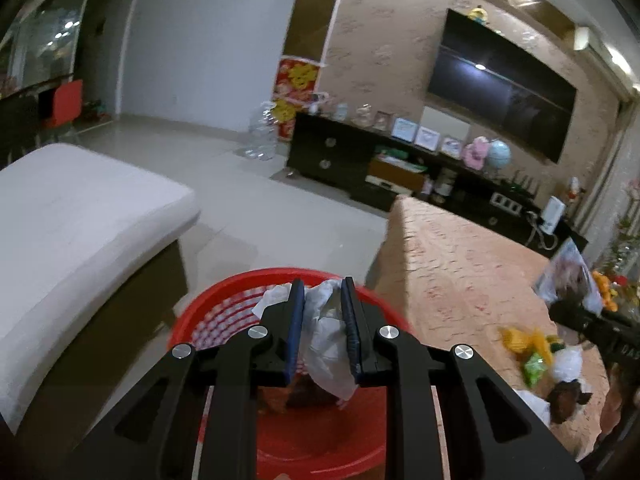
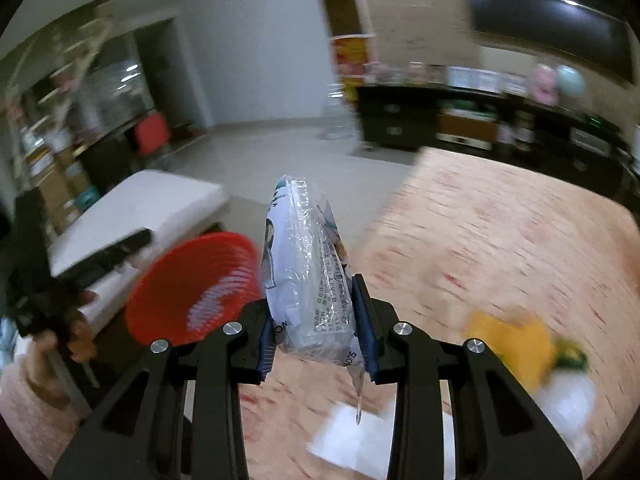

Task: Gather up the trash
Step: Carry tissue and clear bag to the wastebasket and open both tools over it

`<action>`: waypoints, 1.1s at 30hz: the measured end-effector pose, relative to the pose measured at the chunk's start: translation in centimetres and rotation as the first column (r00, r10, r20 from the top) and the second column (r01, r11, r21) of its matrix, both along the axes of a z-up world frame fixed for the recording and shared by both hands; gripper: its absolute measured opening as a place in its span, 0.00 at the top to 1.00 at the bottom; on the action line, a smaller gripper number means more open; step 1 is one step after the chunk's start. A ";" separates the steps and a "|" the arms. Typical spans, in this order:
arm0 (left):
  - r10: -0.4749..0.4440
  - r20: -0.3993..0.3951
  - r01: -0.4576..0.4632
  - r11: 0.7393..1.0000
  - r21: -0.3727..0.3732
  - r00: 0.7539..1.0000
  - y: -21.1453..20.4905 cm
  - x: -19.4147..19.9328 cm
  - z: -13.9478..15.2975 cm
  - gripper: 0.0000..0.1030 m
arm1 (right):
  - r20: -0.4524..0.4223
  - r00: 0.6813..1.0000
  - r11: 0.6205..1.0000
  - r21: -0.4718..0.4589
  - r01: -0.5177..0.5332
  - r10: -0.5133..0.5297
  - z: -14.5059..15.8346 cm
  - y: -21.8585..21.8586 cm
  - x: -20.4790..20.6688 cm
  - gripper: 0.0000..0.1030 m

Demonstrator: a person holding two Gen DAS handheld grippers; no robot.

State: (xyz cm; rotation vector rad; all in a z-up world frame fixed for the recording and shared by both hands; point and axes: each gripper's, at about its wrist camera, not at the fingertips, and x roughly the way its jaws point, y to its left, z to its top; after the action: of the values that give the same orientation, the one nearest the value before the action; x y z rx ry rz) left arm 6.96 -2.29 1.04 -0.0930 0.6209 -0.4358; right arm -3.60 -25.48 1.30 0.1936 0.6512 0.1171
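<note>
My count: one round red plastic basket (image 1: 224, 312), two grippers. My left gripper (image 1: 323, 328) is clamped on one crumpled white tissue (image 1: 326, 332) — held directly above the basket. My right gripper (image 2: 318, 320) is clamped on one clear printed plastic wrapper (image 2: 308, 272), upright over the pink-clothed desk (image 2: 500, 240) — basket to its left.

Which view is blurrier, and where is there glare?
Right wrist view: heavy motion blur smears the red basket and table; only the plastic wrapper in the right tongs stays sharp. Left wrist view: mostly crisp, lamp glare on the television, straight edges bowed by the fisheye.
</note>
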 end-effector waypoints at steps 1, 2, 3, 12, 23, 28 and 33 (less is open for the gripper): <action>0.010 -0.011 -0.010 1.000 -0.004 1.000 0.4 0.3 -0.2 0.82 | -0.012 0.999 0.999 -0.013 -0.031 0.031 0.0 1.1 1.0 0.68; 0.020 -0.025 -0.020 1.000 -0.007 0.999 0.7 0.5 -0.5 0.82 | -0.018 0.998 0.998 -0.021 -0.058 0.058 -0.1 2.0 1.8 0.68; 0.023 -0.036 -0.023 1.000 0.002 0.999 0.8 0.7 -0.8 0.82 | -0.031 0.995 0.995 -0.022 -0.096 0.095 -0.5 3.2 3.0 0.68; 0.023 -0.071 -0.018 0.997 0.081 0.997 0.0 1.6 -2.7 0.82 | -0.139 0.968 0.977 0.055 -0.205 0.211 -3.6 6.9 7.7 0.68; 0.048 -0.078 -0.040 0.993 0.109 0.996 0.1 2.0 -3.1 0.74 | -0.146 0.958 0.969 0.057 -0.241 0.246 -4.1 8.7 7.7 0.46; 0.086 -0.079 -0.078 0.992 0.104 0.993 0.7 2.1 -2.9 0.43 | -0.134 0.967 0.976 0.050 -0.212 0.217 -3.9 8.0 7.1 0.40; 0.113 -0.059 -0.109 0.992 0.067 0.992 1.3 1.6 -2.1 0.25 | -0.094 0.980 0.985 0.023 -0.172 0.173 -3.0 6.5 6.5 0.35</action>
State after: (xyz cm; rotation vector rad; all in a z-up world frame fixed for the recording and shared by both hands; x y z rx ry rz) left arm 8.58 -0.94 -1.02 -0.0805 0.6868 -0.3062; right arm 2.86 -19.00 -1.68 0.1574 0.7629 0.2809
